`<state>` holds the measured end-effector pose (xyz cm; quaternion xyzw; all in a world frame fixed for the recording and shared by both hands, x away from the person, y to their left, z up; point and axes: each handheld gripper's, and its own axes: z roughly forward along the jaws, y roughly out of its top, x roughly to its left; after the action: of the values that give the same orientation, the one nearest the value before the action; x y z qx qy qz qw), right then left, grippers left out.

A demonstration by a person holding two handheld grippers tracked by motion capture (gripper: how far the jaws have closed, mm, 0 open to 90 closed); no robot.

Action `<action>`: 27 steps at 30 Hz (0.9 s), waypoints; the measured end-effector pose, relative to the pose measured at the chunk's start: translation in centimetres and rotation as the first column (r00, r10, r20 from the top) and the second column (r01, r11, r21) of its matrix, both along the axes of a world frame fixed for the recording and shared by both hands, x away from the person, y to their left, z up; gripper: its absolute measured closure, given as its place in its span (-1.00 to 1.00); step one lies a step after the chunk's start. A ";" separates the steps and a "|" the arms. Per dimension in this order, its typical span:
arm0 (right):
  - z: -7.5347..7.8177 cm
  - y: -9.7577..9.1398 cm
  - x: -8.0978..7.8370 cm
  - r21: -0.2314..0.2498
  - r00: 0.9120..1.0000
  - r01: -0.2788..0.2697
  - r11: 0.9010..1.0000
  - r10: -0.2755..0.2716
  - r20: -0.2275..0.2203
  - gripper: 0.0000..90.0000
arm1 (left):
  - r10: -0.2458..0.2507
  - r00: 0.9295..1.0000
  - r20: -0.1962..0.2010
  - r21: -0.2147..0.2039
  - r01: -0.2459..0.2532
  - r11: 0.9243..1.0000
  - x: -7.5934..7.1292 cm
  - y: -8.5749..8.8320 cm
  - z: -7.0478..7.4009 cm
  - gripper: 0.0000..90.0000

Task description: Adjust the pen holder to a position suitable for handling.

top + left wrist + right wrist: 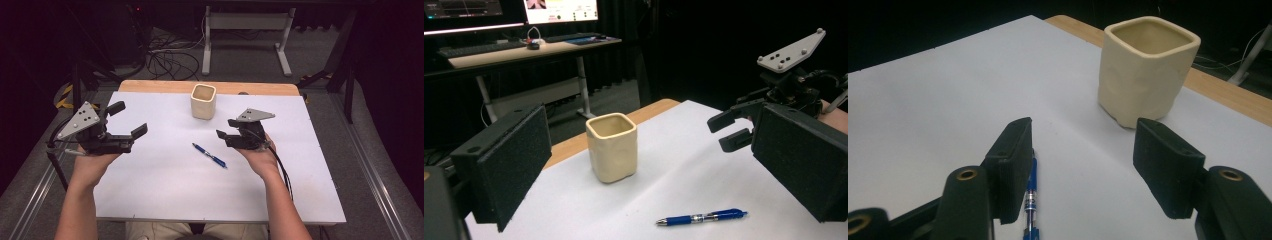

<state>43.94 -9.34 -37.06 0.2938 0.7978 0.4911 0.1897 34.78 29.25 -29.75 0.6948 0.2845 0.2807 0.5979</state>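
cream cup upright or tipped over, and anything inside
Upright: the cream cup stands on its base on the white table cover, mouth up. The visible inside looks empty; the bottom is hidden.

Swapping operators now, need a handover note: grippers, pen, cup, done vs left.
Left gripper: open, holding nothing, off to the left of the sheet.
Right gripper: jaws apart, nothing between them, pointing toward the pen.
Blue pen: lying flat on the white sheet, untouched.
Cream cup: upright near the far edge, looks empty.
Done: nothing moved yet.
Left: probably grasp the pen and drop it in the cup.
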 end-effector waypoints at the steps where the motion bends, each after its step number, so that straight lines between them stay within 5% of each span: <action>1: -0.1 0.1 0.0 -0.001 1.000 0.001 1.000 -0.001 0.000 -0.07 | 0.000 1.000 0.001 0.002 0.000 1.000 0.0 0.0 0.0 -0.92; 27: -2.3 2.5 1.0 -0.058 0.999 -0.026 0.998 0.023 -0.045 -0.06 | -0.006 1.000 -0.003 -0.004 0.006 1.000 0.0 0.1 -0.1 -0.89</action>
<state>44.97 -6.80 -39.38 0.2893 0.8193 0.4633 0.1743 34.80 29.38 -29.80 0.6950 0.2839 0.2771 0.5997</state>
